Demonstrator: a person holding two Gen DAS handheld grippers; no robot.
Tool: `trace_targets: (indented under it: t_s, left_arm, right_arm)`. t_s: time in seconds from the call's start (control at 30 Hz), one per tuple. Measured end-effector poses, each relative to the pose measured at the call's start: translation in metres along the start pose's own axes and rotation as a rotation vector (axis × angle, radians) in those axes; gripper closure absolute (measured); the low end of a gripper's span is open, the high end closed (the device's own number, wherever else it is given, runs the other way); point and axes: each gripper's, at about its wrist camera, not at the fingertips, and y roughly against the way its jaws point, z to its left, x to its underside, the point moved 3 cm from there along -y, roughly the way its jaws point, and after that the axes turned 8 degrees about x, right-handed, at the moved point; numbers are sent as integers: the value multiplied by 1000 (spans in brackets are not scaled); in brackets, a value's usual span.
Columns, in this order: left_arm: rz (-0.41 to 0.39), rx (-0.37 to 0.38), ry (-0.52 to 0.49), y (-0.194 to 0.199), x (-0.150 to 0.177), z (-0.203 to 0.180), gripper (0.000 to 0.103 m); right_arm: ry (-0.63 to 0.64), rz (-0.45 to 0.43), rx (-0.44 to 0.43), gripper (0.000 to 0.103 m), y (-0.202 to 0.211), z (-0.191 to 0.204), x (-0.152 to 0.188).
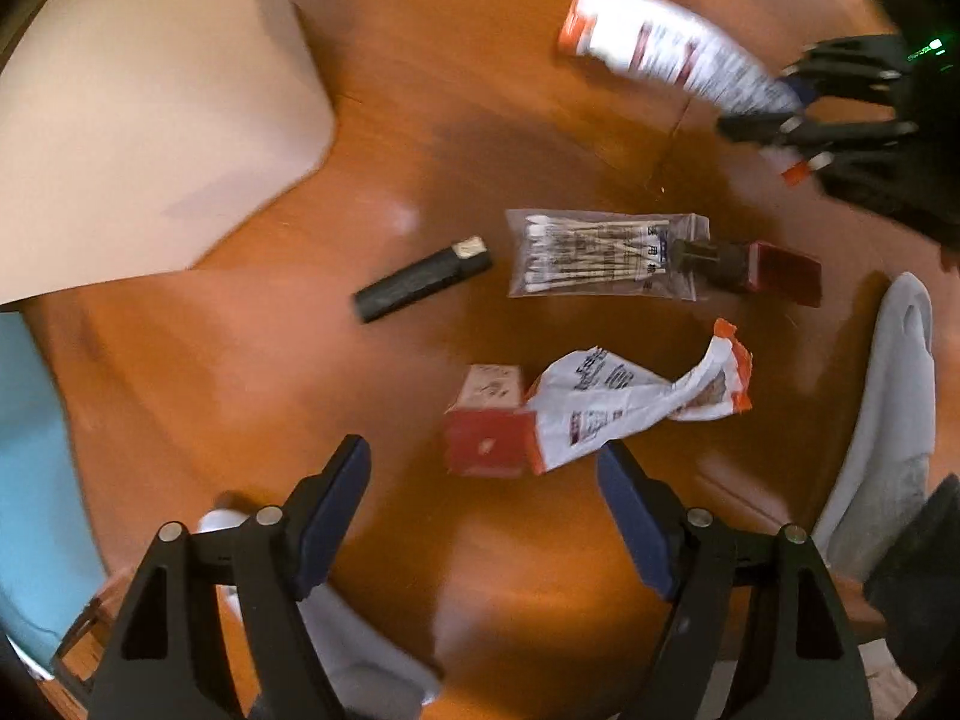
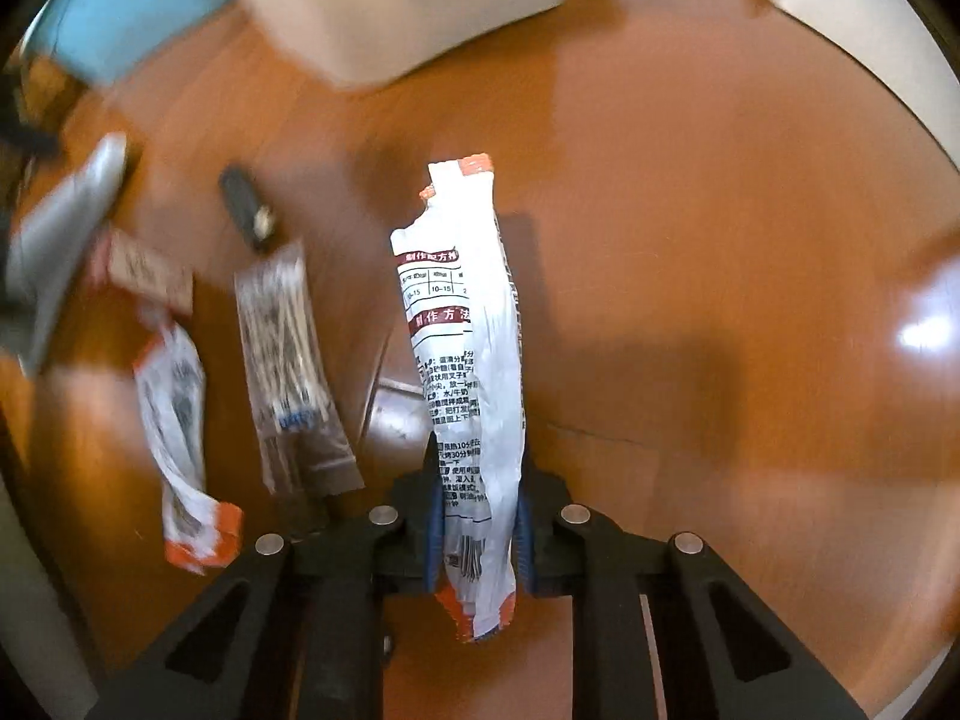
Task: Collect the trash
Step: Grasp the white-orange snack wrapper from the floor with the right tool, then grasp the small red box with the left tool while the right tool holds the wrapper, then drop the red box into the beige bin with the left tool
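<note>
On the wooden floor lie a crumpled white-and-orange wrapper point(image 1: 630, 396), a small red box point(image 1: 486, 432) touching it, a clear bag of cotton swabs point(image 1: 600, 252) and a black stick point(image 1: 420, 282). My left gripper point(image 1: 483, 462) hangs open just above the box and the crumpled wrapper, touching neither. My right gripper point(image 2: 477, 516) is shut on a long white-and-orange wrapper point(image 2: 462, 360), which stands up between the blue pads point(image 2: 433, 516). In the left wrist view that held wrapper point(image 1: 672, 48) and the right gripper point(image 1: 780, 114) are at the upper right.
A white bin point(image 1: 150, 120) stands at the upper left, a blue object point(image 1: 30, 450) at the left edge. A red-brown item point(image 1: 774, 270) lies against the swab bag. Grey socked feet point(image 1: 888, 420) are at the right and bottom.
</note>
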Motion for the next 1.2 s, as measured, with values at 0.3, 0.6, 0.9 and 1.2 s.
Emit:
trace_targets:
  t_s: [0.3,0.6,0.9,1.2]
  left_arm:
    - [42,72,95,-54,-9,9,65]
    - [-30,91,83,-20,1,-7,74]
    - [-331,104,-62,187,-32,-35,74]
    - [-547,-124,224,263,-60,101,74]
  right_arm:
    - [-192,-30,-30,84,11,-30,30]
    - [-305,-65,-55,84,20,-32,36]
    - [-410,-160,-59,84,53,-54,29]
    - [-460,-192,-98,84,65,-56,28]
